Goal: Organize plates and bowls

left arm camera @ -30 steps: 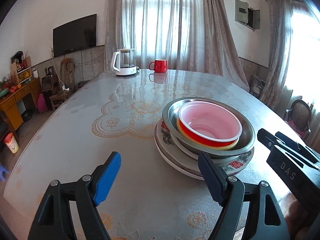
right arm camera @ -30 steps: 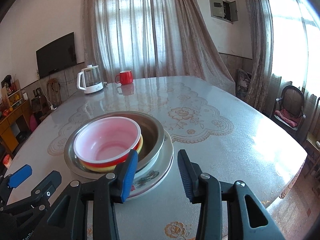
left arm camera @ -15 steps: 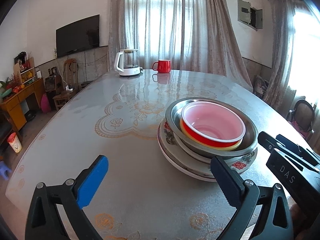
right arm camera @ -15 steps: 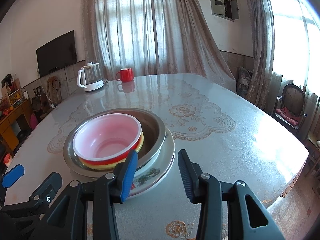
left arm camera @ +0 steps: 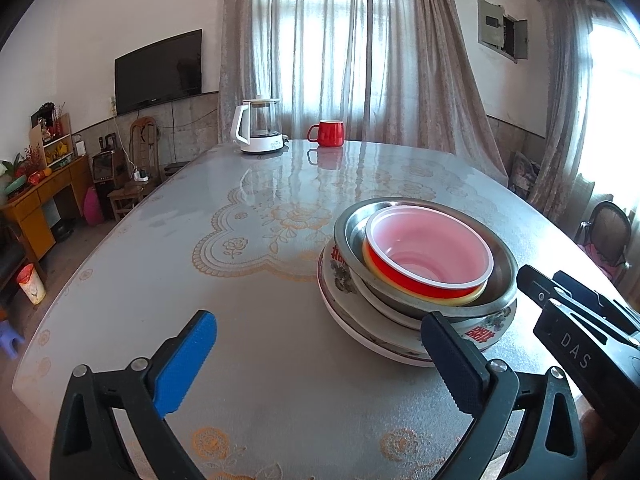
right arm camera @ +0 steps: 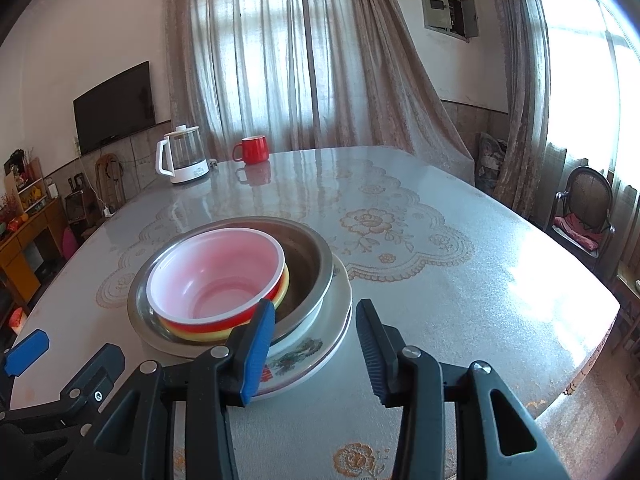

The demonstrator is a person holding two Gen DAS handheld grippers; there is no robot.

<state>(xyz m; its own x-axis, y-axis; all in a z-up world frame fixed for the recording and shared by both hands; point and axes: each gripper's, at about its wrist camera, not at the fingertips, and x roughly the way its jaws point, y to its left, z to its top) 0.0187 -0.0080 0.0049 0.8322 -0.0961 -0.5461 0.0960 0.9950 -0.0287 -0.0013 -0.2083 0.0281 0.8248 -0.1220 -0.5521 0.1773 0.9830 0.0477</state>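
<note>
Stacked dishes are gathered near the front edge of the round table with its lace-patterned cover under glass point(left arm camera: 256, 288); a red plastic bowl with a pale pink inside point(left arm camera: 428, 254) is nested in a yellow bowl point(left arm camera: 460, 301), and both are held inside a wide stainless-steel basin point(left arm camera: 352, 232), off-centre toward its left side. The basin is seated on flowered white ceramic plates point(left arm camera: 340, 284) with red characters on the rim.

The left gripper point(left arm camera: 318, 354) is poised over bare tabletop just left of the stack — its jaws have just been opening and are now spread wide, with nothing between them. The right gripper point(right arm camera: 316, 338) is held at the stack's near right edge; its jaws are parted partway and nothing is pinched, though the blue pad point(right arm camera: 260, 350) is seen in front of the basin rim.

At the far edge a white electric kettle with a glass body point(left arm camera: 260, 130) and a red mug point(left arm camera: 328, 133) are set side by side.
</note>
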